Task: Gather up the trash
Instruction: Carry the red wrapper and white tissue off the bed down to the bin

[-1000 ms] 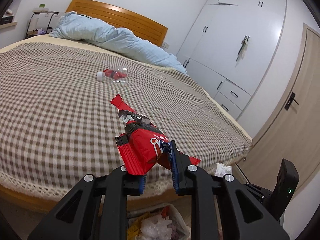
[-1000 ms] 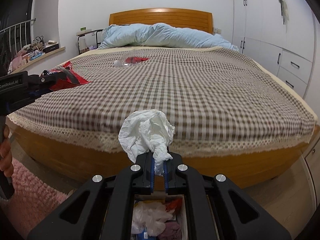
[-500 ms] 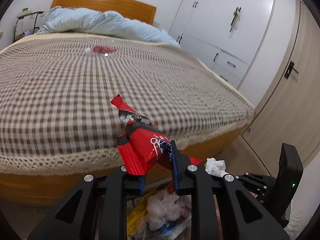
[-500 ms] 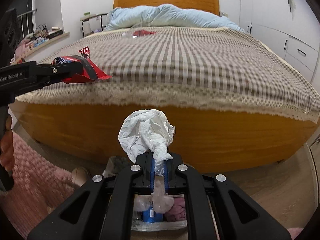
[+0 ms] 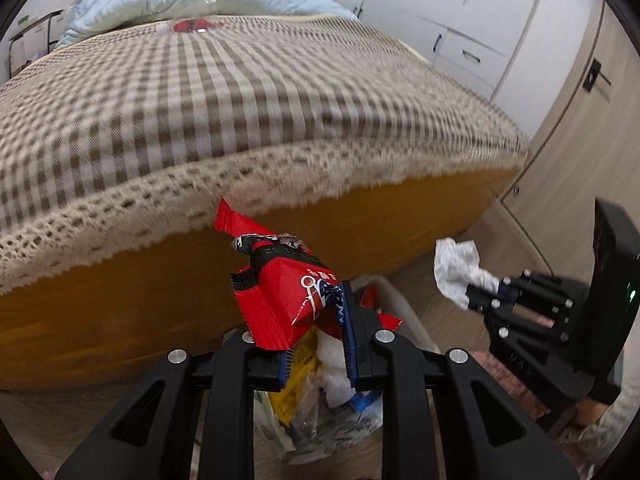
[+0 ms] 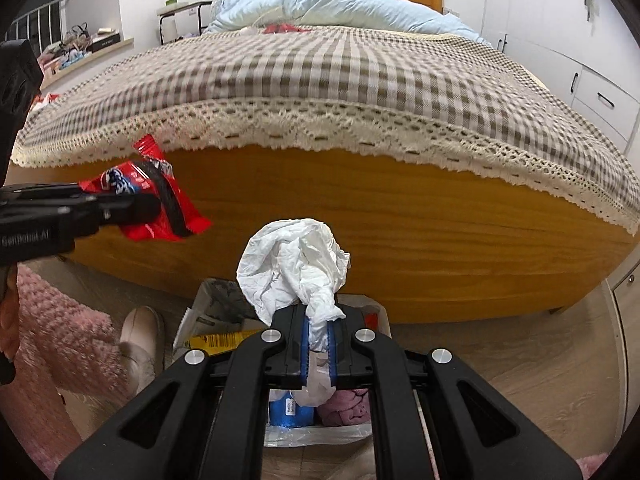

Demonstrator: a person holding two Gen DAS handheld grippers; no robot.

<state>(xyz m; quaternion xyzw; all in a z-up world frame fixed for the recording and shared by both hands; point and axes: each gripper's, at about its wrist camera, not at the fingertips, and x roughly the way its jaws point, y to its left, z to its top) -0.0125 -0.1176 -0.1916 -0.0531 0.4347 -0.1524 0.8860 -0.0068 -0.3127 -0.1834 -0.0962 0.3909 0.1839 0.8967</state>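
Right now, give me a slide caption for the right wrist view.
Right tongs clamp a crumpled white tissue above the trash bin beside the bed.

Glossy red foil wrapper (image 5: 280, 292); crumpled matt white tissue (image 6: 294, 268). Woven checked bedspread (image 6: 360, 76) with lace edging. Smooth varnished wooden bed frame (image 6: 400, 240). Matt black plastic gripper (image 6: 318, 344).
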